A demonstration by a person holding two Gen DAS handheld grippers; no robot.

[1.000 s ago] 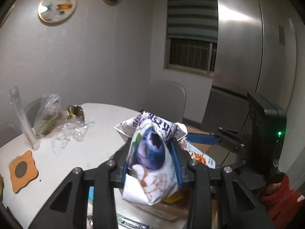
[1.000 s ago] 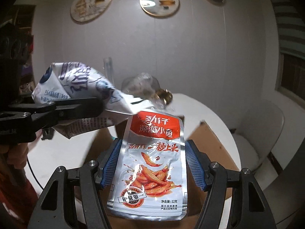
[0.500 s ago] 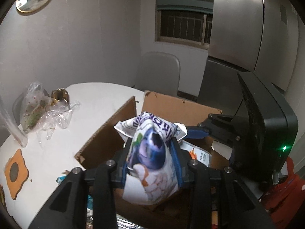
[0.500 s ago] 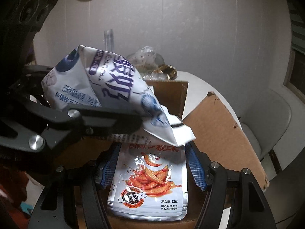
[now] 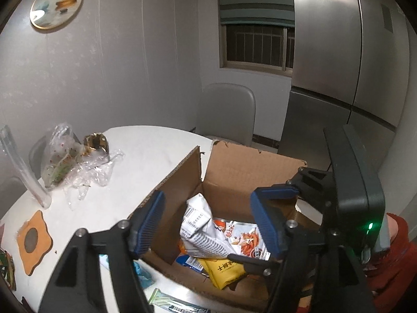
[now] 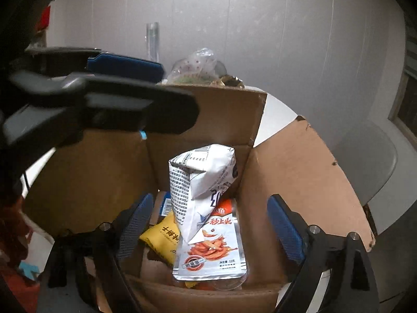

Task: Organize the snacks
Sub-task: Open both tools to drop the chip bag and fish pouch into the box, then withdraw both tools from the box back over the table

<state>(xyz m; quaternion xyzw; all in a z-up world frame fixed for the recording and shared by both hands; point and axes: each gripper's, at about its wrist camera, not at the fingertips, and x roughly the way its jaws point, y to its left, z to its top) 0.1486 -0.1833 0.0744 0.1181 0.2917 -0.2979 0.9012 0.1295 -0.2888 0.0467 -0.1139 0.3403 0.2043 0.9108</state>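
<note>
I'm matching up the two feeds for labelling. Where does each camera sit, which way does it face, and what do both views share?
Left wrist: on the left gripper, looking down into the cardboard box, jaws opening, empty; the right gripper and a red sleeve show.
Right wrist: on the right gripper, facing the wall over the box, jaws opening, empty; left gripper at upper left.
Shared: box, white snack bag, chili-fish packet, yellow packet.

One cardboard box (image 6: 299, 172); four snack packets inside; two wall plates.
</note>
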